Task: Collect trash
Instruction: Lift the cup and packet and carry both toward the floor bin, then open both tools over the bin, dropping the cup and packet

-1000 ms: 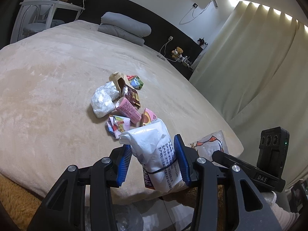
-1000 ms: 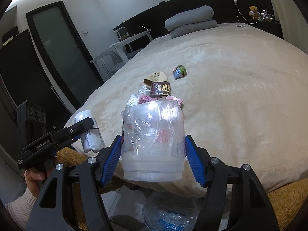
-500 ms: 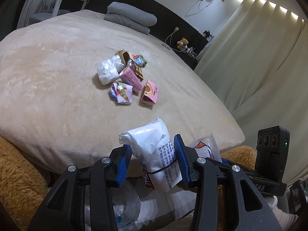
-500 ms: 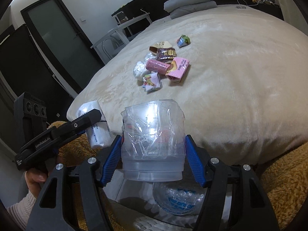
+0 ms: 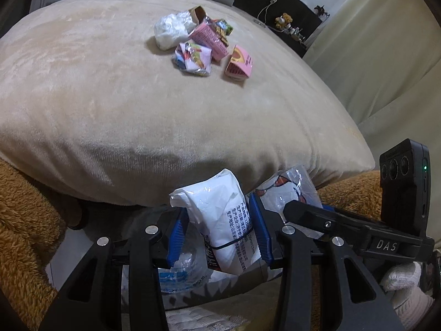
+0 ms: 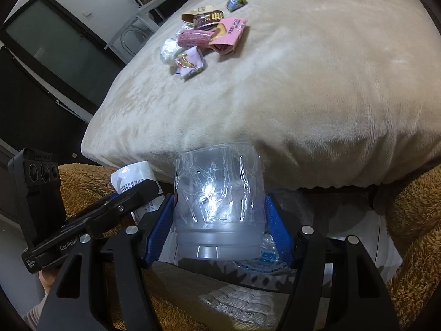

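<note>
White packet (image 5: 220,220), lower centre, pinched mid-body by left gripper (image 5: 217,231): light, crinkly, slippery. Crushed clear cup (image 6: 217,204) clamped by right gripper (image 6: 217,231) (thin wall, grip the stiffer base). More wrappers (image 5: 198,35) upper centre on bed (image 5: 110,96).

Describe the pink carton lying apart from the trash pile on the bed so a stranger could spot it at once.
Start at the beige bed and find the trash pile near its middle. The pink carton lies just to the right of the pile in the left wrist view, slightly apart. Unlike its crumpled neighbours, it is a flattened box with an open end and an orange-brown arch printed on it.
</note>
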Action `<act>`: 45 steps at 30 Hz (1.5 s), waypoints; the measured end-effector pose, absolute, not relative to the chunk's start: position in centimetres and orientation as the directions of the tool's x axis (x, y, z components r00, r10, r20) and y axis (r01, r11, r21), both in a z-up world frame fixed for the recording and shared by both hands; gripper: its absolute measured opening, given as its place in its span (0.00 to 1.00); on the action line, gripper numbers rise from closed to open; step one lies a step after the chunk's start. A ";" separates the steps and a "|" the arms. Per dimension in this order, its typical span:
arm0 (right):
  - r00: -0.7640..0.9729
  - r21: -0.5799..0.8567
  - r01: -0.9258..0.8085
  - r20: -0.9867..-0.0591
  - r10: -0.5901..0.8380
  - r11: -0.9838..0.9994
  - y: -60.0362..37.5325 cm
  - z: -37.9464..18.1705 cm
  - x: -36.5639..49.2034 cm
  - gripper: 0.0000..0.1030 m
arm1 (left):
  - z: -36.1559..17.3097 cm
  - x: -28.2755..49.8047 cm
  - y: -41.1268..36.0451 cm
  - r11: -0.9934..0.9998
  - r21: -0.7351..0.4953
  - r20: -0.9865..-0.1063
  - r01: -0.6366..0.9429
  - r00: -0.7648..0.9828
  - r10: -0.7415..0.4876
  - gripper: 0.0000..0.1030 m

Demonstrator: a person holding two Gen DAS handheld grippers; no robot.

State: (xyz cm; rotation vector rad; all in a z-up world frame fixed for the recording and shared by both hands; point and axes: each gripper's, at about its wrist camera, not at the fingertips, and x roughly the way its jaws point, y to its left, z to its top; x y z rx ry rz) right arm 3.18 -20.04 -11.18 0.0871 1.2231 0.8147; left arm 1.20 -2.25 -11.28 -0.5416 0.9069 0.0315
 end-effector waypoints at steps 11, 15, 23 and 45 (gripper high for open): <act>-0.029 0.471 -0.387 -0.865 0.500 0.793 -19.1 -16.3 4.6 0.63 | -17.5 3.1 -2.1 0.864 -0.358 -0.900 -0.353 0.378 -0.219 0.41; -0.079 0.455 -0.337 -0.886 0.457 0.824 -18.7 -18.4 5.2 0.63 | -19.6 3.7 -2.3 0.865 -0.329 -0.930 -0.379 0.292 -0.225 0.41; -0.140 0.439 -0.270 -0.898 0.416 0.857 -18.4 -20.9 6.0 0.64 | -21.9 3.6 -2.7 0.873 -0.261 -0.964 -0.413 0.166 -0.210 0.41; -0.156 0.478 -0.212 -0.877 0.454 0.852 -20.0 -20.7 6.3 0.69 | -20.8 3.9 -2.2 0.874 -0.255 -0.965 -0.414 0.167 -0.202 0.65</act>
